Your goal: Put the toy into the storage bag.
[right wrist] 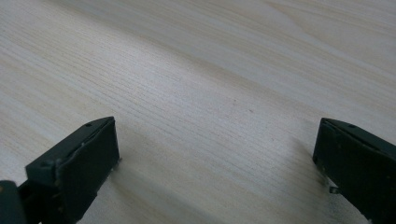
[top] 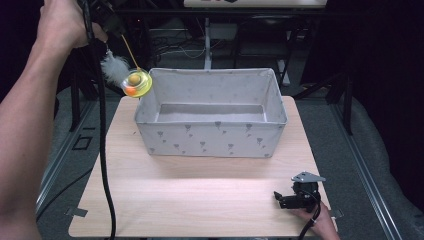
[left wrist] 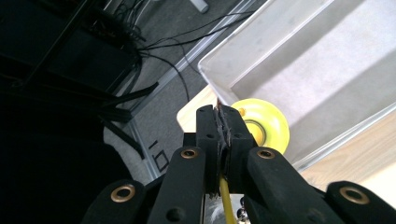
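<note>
Left gripper (left wrist: 219, 135), jaws pinching a feather toy's (top: 131, 80) yellow wand, hangs it over the fabric bin's (top: 210, 140) corner. Right gripper (right wrist: 215, 163) rests on the desk (top: 200, 200), jaws spread.

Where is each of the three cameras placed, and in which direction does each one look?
High view: above the person's side, looking forward and down on the table and grey fabric bin; both forearms enter, the left gripper raised, the right gripper low.
Left gripper view: on the left gripper, looking down past its jaws, closed on the toy's yellow stick, at the yellow disc.
Right gripper view: on the right gripper, close over bare wood, jaws apart.
Shared: the high and left gripper views both show bin and disc.
</note>
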`<state>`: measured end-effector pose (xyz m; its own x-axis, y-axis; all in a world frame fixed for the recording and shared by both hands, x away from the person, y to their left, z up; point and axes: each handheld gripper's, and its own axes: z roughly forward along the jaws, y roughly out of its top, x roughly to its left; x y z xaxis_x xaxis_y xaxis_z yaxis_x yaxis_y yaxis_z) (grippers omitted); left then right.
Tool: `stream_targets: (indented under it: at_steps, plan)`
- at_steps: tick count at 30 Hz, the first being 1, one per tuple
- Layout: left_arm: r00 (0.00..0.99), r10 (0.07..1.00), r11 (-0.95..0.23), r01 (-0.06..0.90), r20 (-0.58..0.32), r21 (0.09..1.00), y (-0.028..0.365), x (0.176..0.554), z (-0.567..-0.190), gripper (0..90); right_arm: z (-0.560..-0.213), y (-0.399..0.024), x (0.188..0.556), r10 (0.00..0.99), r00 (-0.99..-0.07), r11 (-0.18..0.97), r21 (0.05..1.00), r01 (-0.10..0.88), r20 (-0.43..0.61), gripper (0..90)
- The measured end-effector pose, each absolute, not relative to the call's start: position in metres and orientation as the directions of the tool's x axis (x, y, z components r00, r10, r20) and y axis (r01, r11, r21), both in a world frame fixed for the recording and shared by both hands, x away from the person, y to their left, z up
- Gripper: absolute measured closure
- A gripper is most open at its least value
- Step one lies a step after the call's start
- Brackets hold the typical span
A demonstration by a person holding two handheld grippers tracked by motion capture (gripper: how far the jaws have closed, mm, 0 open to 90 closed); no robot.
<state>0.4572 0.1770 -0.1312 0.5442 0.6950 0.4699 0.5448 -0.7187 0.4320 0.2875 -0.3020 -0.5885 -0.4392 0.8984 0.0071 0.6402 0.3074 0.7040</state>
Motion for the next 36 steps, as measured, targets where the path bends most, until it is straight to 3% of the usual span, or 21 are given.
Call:
stream_targets:
  at_steps: [14,36]
  plan:
    - [0.597,0.667,-0.745,0.526,0.446,0.409,0.154,0.468,-0.153,88.1,-0.589,-0.302,0.288,0.898,-0.439,0.308,0.704,0.64,0.006,0.0]
    - [0.673,0.644,-0.764,0.538,0.364,0.357,0.137,0.484,-0.219,88.1,-0.588,-0.302,0.287,0.898,-0.441,0.311,0.701,0.642,0.006,0.0]
